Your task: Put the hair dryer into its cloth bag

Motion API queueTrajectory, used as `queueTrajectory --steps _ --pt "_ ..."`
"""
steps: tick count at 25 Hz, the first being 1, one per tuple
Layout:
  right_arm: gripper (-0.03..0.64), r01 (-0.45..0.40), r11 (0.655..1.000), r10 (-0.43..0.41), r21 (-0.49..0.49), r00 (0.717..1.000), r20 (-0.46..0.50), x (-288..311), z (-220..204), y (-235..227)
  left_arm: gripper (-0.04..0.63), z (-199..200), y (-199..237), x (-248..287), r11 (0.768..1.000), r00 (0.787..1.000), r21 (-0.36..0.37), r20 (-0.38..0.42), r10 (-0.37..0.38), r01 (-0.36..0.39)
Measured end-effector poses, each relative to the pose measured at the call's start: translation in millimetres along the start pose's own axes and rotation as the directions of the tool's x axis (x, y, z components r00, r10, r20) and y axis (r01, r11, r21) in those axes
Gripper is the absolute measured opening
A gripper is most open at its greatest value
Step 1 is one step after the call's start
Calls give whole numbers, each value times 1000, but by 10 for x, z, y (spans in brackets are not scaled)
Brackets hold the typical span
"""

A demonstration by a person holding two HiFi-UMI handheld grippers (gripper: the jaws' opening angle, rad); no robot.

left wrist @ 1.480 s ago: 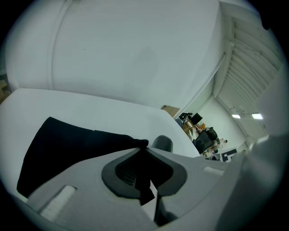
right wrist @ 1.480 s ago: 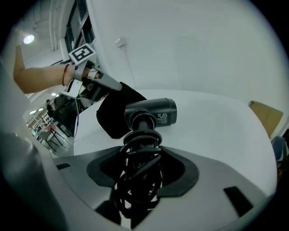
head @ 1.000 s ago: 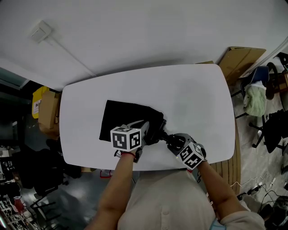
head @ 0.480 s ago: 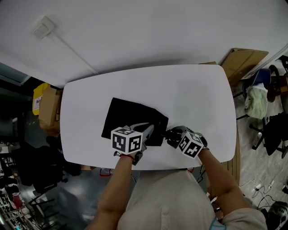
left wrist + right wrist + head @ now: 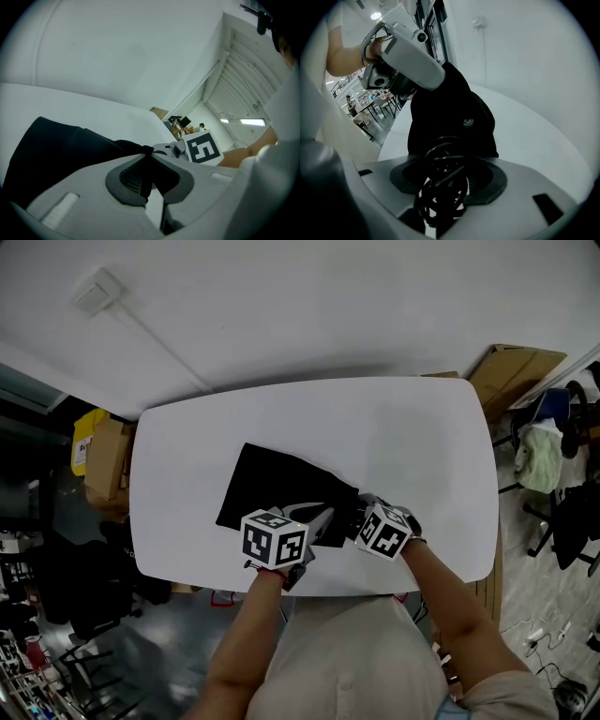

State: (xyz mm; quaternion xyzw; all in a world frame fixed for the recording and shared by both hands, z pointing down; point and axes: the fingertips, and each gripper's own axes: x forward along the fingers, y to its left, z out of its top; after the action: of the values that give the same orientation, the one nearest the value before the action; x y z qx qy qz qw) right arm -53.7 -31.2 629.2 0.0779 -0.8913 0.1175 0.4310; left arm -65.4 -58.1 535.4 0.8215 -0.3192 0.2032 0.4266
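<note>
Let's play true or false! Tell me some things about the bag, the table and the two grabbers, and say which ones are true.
1. The cloth bag is black. True.
2. The left gripper is wide open and holds nothing. False: its jaws are shut on the bag's edge.
3. The right gripper has a coiled black cord between its jaws. True.
4. The table is brown wood. False: it is white.
5. The bag lies on the floor. False: it lies on the table.
</note>
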Motion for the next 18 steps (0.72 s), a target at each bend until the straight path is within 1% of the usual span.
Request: queueTrajectory --steps 8,13,15,18 --pt "232 -9 1000 10 -20 999 37 271 246 -15 28 14 62 -35 1000 1000 -20 10 -3 3" --pt "242 26 996 -23 -86 999 39 337 185 -3 28 -31 74 -31 1000 1000 -28 9 -3 3" --pt "247 50 993 -43 -111 997 60 335 196 -11 28 -41 88 -26 1000 1000 -29 8 -3 3" --pt "262 59 994 -48 -97 992 117 234 275 -11 28 -55 102 -19 1000 1000 -28 4 -1 1"
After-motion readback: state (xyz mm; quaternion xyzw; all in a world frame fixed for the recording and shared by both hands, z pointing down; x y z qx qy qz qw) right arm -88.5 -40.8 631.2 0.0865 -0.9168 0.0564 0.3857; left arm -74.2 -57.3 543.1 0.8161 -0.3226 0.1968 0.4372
